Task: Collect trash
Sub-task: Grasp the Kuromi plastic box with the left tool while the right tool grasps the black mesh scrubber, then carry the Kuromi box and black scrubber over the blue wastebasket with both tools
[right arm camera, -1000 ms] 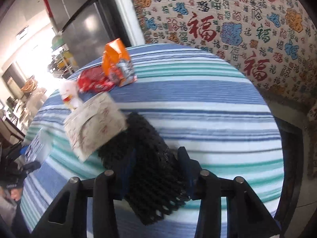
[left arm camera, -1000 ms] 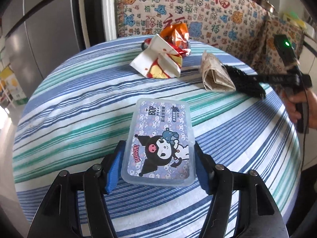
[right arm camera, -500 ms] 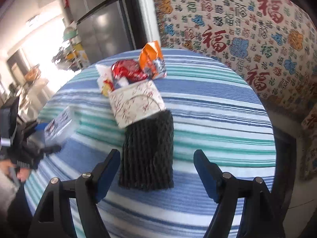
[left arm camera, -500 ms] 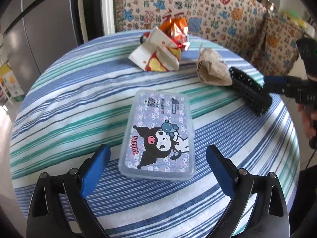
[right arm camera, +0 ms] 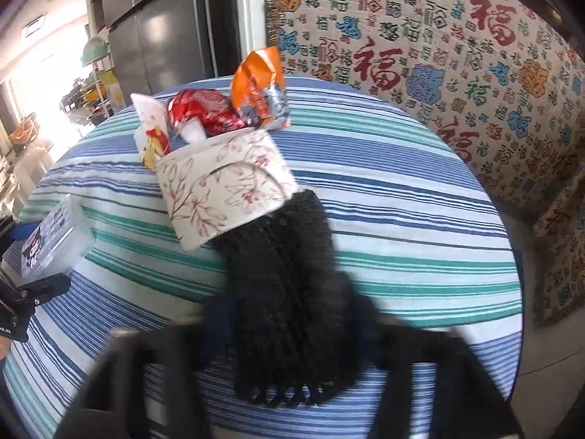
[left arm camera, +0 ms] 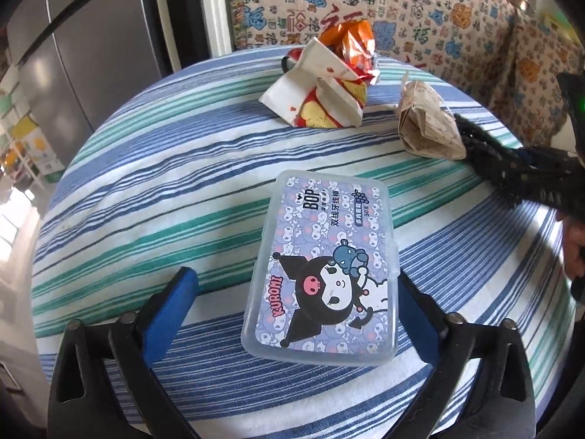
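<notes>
Left wrist view: my left gripper (left arm camera: 298, 305) tilts down, jaws released astride the plastic box (left arm camera: 321, 270) mid-worktop (left arm camera: 164, 183); my right gripper (right arm camera: 289, 325), jaws just closing, clenches the black foam net (right arm camera: 281, 285).

Right gripper (right arm camera: 289, 325) motion-blurred, fingers hard to make out; mesh sleeve (right arm camera: 285, 292) covers them, hides part of floral box (right arm camera: 226, 186).

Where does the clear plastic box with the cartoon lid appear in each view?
Left wrist: clear plastic box lies low centre, between the open fingers.
Right wrist: far left edge, small.
Shared landmark: floral folded paper packet against the black foam net.
</notes>
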Demonstrator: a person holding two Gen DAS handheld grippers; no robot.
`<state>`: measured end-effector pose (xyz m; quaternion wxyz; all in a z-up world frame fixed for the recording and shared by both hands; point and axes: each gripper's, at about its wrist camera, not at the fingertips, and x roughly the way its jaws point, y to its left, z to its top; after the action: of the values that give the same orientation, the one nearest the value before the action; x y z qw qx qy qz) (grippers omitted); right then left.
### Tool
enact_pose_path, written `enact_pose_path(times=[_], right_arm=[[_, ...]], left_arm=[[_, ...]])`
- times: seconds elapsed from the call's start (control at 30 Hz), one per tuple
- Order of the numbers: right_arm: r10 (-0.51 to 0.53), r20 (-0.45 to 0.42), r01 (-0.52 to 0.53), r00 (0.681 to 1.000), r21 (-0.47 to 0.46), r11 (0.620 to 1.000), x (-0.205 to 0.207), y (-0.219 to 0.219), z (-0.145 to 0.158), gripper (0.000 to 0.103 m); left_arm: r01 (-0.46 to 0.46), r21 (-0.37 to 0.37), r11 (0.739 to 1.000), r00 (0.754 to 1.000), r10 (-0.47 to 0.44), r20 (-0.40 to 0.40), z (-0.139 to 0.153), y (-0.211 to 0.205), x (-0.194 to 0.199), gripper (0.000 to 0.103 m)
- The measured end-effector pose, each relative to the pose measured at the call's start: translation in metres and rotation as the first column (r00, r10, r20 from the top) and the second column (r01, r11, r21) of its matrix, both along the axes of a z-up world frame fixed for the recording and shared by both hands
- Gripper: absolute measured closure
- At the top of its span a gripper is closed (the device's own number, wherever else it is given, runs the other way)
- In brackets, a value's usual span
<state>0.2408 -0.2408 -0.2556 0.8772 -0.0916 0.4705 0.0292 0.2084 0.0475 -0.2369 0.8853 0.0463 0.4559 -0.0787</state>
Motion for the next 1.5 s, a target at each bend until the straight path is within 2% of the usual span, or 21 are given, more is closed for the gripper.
enact_pose_path(times=[0.07, 0.13, 0.23, 0.33, 0.57, 0.7, 0.9, 1.03, 1.2, 1.3, 1.5], right_arm=[[-0.008, -0.005, 0.008, 1.0, 0.043, 0.999, -0.002, -0.006, 0.006, 0.08], [-0.018, -0.017, 0.018, 1.0, 0.051, 0.999, -0.006, -0.01, 0.012, 0.082], [-0.026, -0.023, 0.027, 0.999, 0.051, 0.998, -0.017, -0.016, 0.022, 0.082], [-0.044, -0.01, 0.045, 0.999, 0.08, 0.996, -0.032, -0.027, 0.038, 0.082], [-0.117, 0.047, 0.108, 0.992, 0.156, 0.982, -0.077, -0.072, 0.08, 0.082], [-0.184, 0.071, 0.172, 0.98, 0.149, 0.974, -0.107, -0.106, 0.096, 0.082], [-0.326, 0.072, 0.317, 0.943, 0.122, 0.941, -0.158, -0.173, 0.104, 0.082], [-0.418, 0.063, 0.408, 0.906, 0.127, 0.904, -0.188, -0.219, 0.101, 0.082], [-0.492, 0.032, 0.485, 0.87, 0.12, 0.866, -0.217, -0.264, 0.085, 0.082], [-0.518, 0.025, 0.511, 0.855, 0.128, 0.85, -0.23, -0.285, 0.078, 0.082], [-0.549, -0.018, 0.546, 0.836, 0.14, 0.826, -0.236, -0.323, 0.055, 0.081]], left_arm=[[0.023, -0.006, 1.0, 1.0, -0.023, 0.016, 0.004, 0.0, -0.002, 0.028], [0.052, -0.018, 0.998, 0.998, -0.052, 0.033, 0.008, -0.002, -0.006, 0.038], [0.068, -0.024, 0.997, 0.996, -0.067, 0.061, 0.015, -0.002, -0.011, 0.04], [0.078, -0.073, 0.994, 0.994, -0.073, 0.078, 0.029, -0.001, -0.02, 0.04], [0.19, -0.113, 0.975, 0.976, -0.176, 0.126, 0.064, -0.047, -0.043, 0.04], [0.28, -0.145, 0.949, 0.954, -0.259, 0.148, 0.083, -0.091, -0.056, 0.04], [0.431, -0.194, 0.881, 0.9, -0.407, 0.154, 0.098, -0.182, -0.064, 0.04], [0.535, -0.2, 0.821, 0.845, -0.515, 0.144, 0.095, -0.257, -0.079, 0.04], [0.604, -0.222, 0.765, 0.796, -0.592, 0.126, 0.078, -0.328, -0.093, 0.04], [0.613, -0.241, 0.753, 0.788, -0.605, 0.114, 0.064, -0.363, -0.093, 0.04], [0.597, -0.264, 0.758, 0.796, -0.6, 0.077, 0.029, -0.405, -0.083, 0.04]])
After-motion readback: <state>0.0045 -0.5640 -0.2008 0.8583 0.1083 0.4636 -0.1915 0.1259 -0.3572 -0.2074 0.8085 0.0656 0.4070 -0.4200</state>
